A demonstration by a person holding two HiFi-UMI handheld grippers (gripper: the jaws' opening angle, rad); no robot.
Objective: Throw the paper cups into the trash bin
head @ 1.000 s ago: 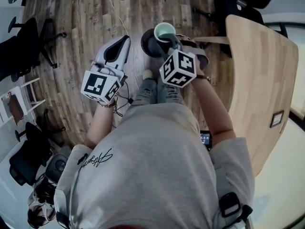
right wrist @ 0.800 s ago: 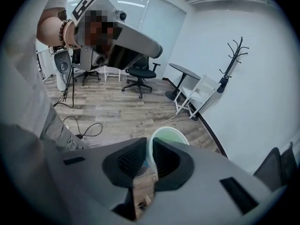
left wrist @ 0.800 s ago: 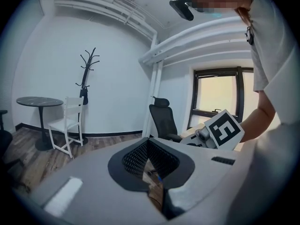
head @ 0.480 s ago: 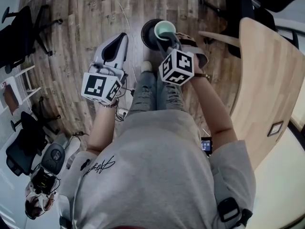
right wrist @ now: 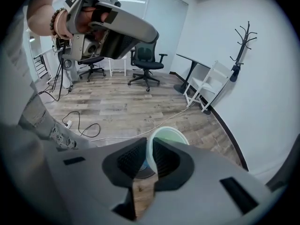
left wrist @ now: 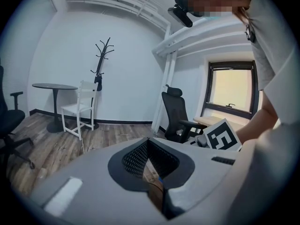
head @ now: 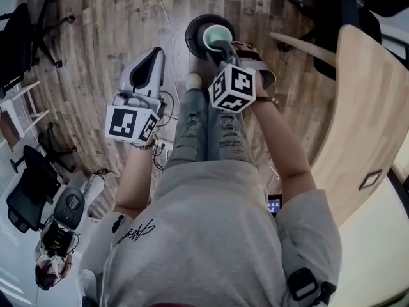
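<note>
The right gripper [right wrist: 149,154] pinches the rim of the paper cup [right wrist: 168,136], seemingly above the dark trash bin [head: 194,33]; the left gripper [left wrist: 149,145] hangs clenched, empty.

— What sort of room is this?
— An office: black swivel chairs [right wrist: 146,62] on a wood-plank floor [right wrist: 117,107], glass partition walls [right wrist: 161,22], and a coat stand [right wrist: 241,46] in the corner.
— Anything more?
— A small round table [left wrist: 55,86] with a white chair [left wrist: 82,109], and a pale wooden counter [head: 370,107].
</note>
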